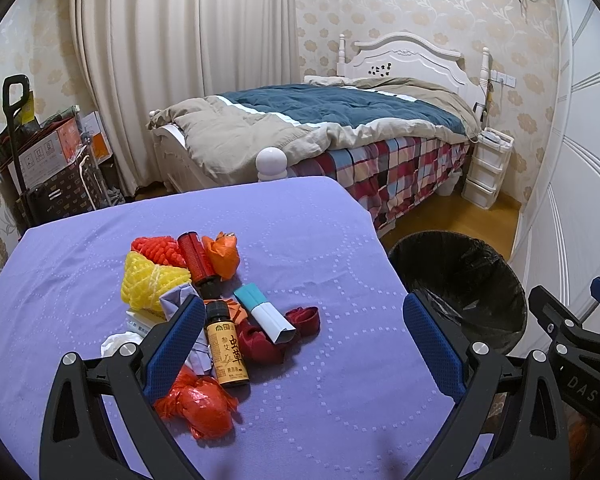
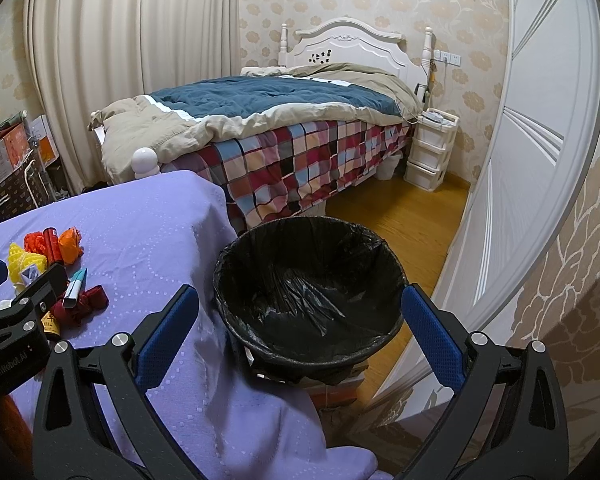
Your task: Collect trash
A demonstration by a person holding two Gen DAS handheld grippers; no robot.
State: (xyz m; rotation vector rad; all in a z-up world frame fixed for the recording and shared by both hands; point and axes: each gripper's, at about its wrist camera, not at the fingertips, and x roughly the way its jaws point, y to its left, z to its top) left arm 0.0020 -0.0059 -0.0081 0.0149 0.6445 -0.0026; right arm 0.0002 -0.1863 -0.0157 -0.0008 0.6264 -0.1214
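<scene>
A heap of trash lies on the purple-covered table [image 1: 320, 240]: yellow foam net [image 1: 152, 284], red foam net [image 1: 158, 249], red bottle [image 1: 196, 258], brown bottle with an orange label [image 1: 226, 350], teal-and-white box [image 1: 266, 314], dark red cloth [image 1: 260, 344], crumpled red plastic [image 1: 198, 404]. My left gripper [image 1: 304, 344] hangs open just above the heap's near side, nothing between its fingers. The bin with a black bag [image 2: 308, 280] stands right of the table. My right gripper [image 2: 300, 328] is open over the bin's near rim, holding nothing. The left gripper [image 2: 16, 300] shows at the right wrist view's left edge.
A bed [image 2: 268, 128] with a blue and beige quilt stands beyond the table. White plastic drawers [image 2: 430, 156] sit beside it. Boxes and a trolley [image 1: 48, 152] are stacked at the far left by the curtain. A white wardrobe door [image 2: 520, 160] runs along the right over wooden floor.
</scene>
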